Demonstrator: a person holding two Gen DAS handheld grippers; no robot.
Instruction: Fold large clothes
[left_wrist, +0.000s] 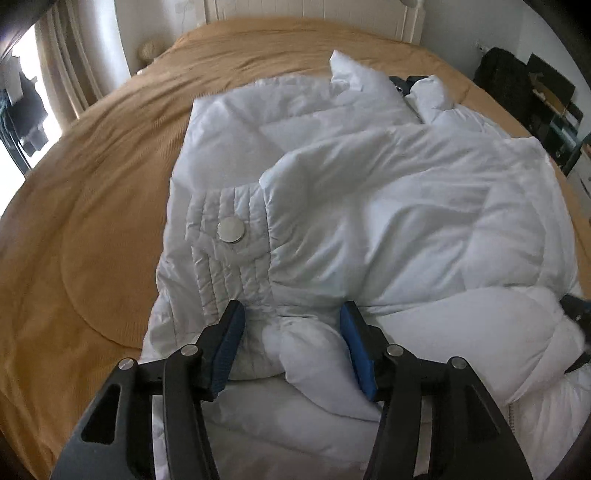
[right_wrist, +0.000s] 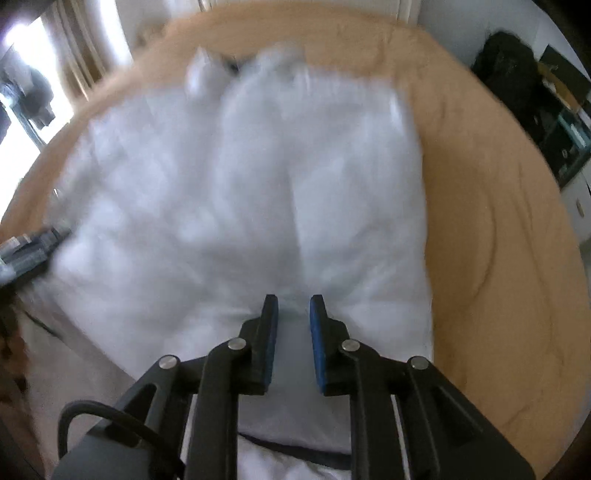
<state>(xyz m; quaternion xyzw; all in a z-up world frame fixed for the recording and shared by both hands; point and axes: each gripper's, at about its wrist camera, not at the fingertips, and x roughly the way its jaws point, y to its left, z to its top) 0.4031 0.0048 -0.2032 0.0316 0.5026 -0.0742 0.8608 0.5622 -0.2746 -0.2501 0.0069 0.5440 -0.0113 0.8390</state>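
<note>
A white puffy jacket (left_wrist: 369, 206) lies spread on a bed with a tan cover (left_wrist: 92, 221). One sleeve is folded across the body, and its quilted cuff carries a silver snap button (left_wrist: 231, 229). My left gripper (left_wrist: 292, 308) hovers low over the near hem, open, with a loose puff of white fabric lying between its blue pads (left_wrist: 229, 343). The right wrist view is motion-blurred. There the jacket (right_wrist: 240, 184) fills the middle, and my right gripper (right_wrist: 294, 300) stands over its near edge with the jaws a narrow gap apart and nothing clearly pinched.
A white headboard (left_wrist: 314, 11) stands at the far end of the bed. Curtains and a bright window (left_wrist: 33, 110) are on the left. A black bag (left_wrist: 502, 74) and shelves (left_wrist: 561, 122) stand at the right. The tan cover (right_wrist: 498, 258) lies bare around the jacket.
</note>
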